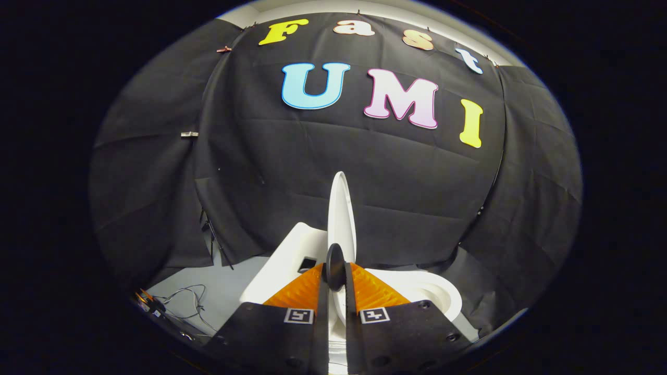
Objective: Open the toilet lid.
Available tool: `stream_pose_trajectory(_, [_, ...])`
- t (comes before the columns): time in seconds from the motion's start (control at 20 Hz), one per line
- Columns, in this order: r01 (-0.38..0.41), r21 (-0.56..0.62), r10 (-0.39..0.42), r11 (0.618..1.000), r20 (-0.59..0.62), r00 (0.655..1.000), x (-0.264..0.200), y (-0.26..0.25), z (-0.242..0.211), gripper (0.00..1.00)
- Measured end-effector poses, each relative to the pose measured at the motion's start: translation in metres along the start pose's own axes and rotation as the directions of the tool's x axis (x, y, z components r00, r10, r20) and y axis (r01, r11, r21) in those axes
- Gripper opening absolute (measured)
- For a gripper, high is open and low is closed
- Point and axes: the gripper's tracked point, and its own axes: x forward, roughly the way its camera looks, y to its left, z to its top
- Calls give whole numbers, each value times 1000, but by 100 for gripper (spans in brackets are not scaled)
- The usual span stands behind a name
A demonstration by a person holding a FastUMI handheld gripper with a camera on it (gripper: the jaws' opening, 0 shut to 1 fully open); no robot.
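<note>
The gripper is nearly closed, both fingers pressing on the thin edge of the toilet lid, which stands upright on edge between them and rises just beyond the tips. To the right lies the white toilet bowl with its open seat; to the left, the toilet's white tank. Farther left, cables trail over the grey floor. Black cloth hangs behind.
</note>
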Motion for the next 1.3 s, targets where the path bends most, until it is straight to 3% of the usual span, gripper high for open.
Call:
stream_pose_trajectory(0.1, [-5,-10,5,1000,15,1000,-11,3,2,23])
stream_pose_trajectory(0.25, [-9,-45,12,999,64,998,-29,5,15,39])
stream_pose_trajectory(0.5, [-48,-51,53,998,99,994,-57,8,36,91])
stream_pose_trajectory(0.6, [-44,-52,50,998,124,991,-64,1,47,97])
stream_pose_trajectory(1.3, [-60,39,48,997,264,963,-136,-78,128,98])
